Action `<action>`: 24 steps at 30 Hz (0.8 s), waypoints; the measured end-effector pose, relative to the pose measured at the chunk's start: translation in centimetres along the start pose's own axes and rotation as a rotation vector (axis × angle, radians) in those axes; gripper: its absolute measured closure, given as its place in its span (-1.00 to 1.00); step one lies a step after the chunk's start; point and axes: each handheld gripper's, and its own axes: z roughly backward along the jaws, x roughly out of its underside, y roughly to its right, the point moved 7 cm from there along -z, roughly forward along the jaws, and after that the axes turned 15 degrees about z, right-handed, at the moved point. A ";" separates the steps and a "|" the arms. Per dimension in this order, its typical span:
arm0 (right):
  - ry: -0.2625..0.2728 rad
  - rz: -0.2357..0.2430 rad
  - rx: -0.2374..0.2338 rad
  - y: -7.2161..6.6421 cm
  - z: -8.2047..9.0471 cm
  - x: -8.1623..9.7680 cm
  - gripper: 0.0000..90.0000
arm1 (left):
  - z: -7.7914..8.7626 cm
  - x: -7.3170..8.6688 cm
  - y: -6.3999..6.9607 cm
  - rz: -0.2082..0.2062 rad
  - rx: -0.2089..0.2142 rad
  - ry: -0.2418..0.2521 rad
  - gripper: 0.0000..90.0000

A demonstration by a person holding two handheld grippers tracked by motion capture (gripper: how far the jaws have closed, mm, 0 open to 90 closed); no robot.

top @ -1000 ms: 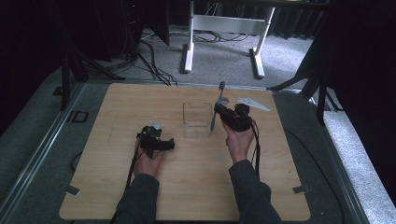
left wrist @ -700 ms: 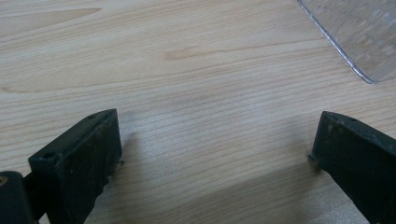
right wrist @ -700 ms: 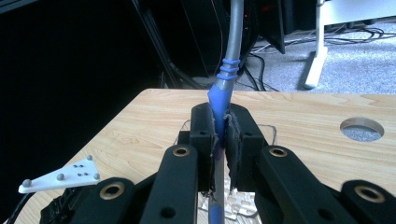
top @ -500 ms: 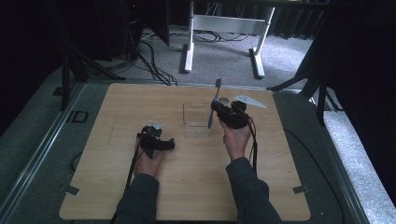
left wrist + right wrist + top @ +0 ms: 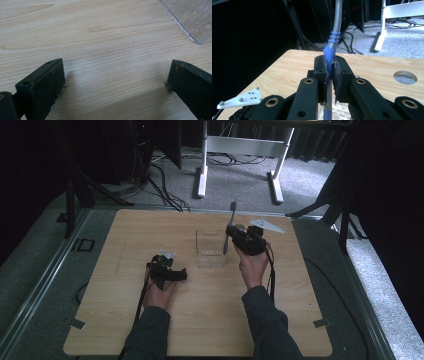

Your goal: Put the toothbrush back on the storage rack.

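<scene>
A pale wooden table [image 5: 200,320] stood on grey carpet in a dim room, with a white stand [image 5: 240,150] and loose cables beyond its far edge.

From the high view, a clear plastic container [image 5: 210,247] sat near the middle of the board. The right gripper [image 5: 235,236] hovered at its three o'clock edge, clamped on a toothbrush [image 5: 229,227] that stood nearly upright, head at twelve o'clock, lower end hanging just over the container's right side. At about eight o'clock of the container, a little apart, the left gripper [image 5: 167,262] lay low on the wood in the person's hand.

In the left gripper view, the jaws stood wide apart over bare wood grain with nothing between them. A corner of the clear container [image 5: 192,20] showed at one o'clock.

In the right gripper view, the jaws were pressed narrow on the toothbrush's blue and grey handle [image 5: 331,47], which rose toward twelve o'clock past the table's far edge. A round hole [image 5: 405,77] in the board lay at three o'clock, and a white three-cornered plate [image 5: 242,99] showed at eight o'clock.
</scene>
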 end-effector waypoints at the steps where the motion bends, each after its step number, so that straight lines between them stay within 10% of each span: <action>1: 0.000 0.001 0.001 0.0 0.0 0.0 0.82 | 0.0 0.0 0.0 0.000 0.000 0.000 -0.97; 24: 0.031 -0.007 0.003 0.8 -0.8 -1.2 0.82 | 0.0 0.0 0.0 0.000 0.000 0.000 -0.97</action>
